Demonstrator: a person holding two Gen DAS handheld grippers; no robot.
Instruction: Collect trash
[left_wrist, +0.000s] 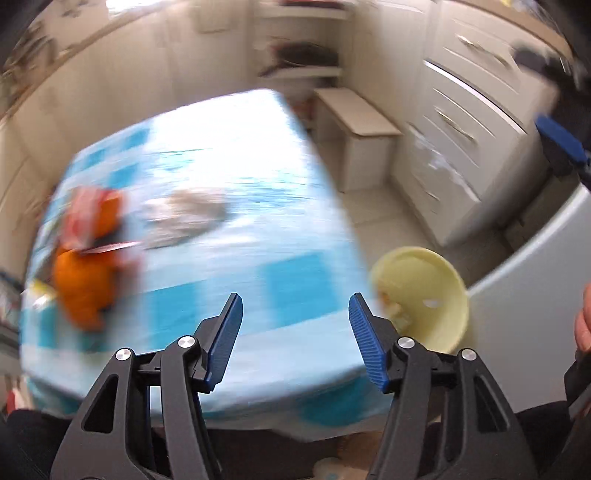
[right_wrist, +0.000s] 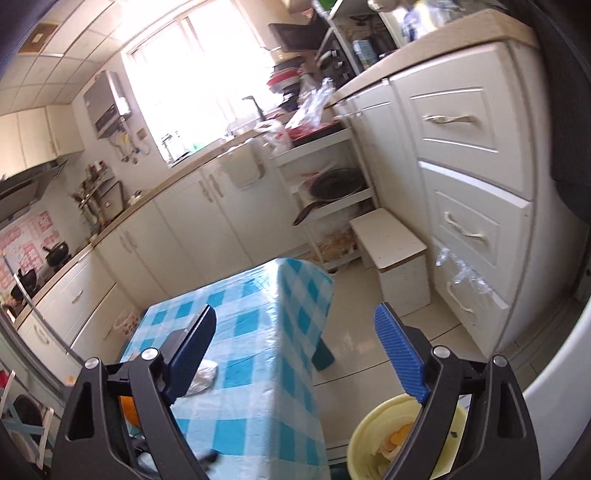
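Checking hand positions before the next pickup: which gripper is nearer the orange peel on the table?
Left. The left gripper hangs open above the table, peel ahead to its left. The right gripper sits off toward the yellow bin.

Home kitchen: white cabinets (right_wrist: 207, 218) under countertop, sink tap (right_wrist: 255, 105) at window, range hood (right_wrist: 26, 184), pans (right_wrist: 332, 184) on shelf.

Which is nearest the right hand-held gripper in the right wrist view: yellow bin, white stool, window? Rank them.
1. Yellow bin, just below the right hand-held gripper, on the floor beside the table.
2. White stool, mid-floor by the drawers.
3. Window, far wall.
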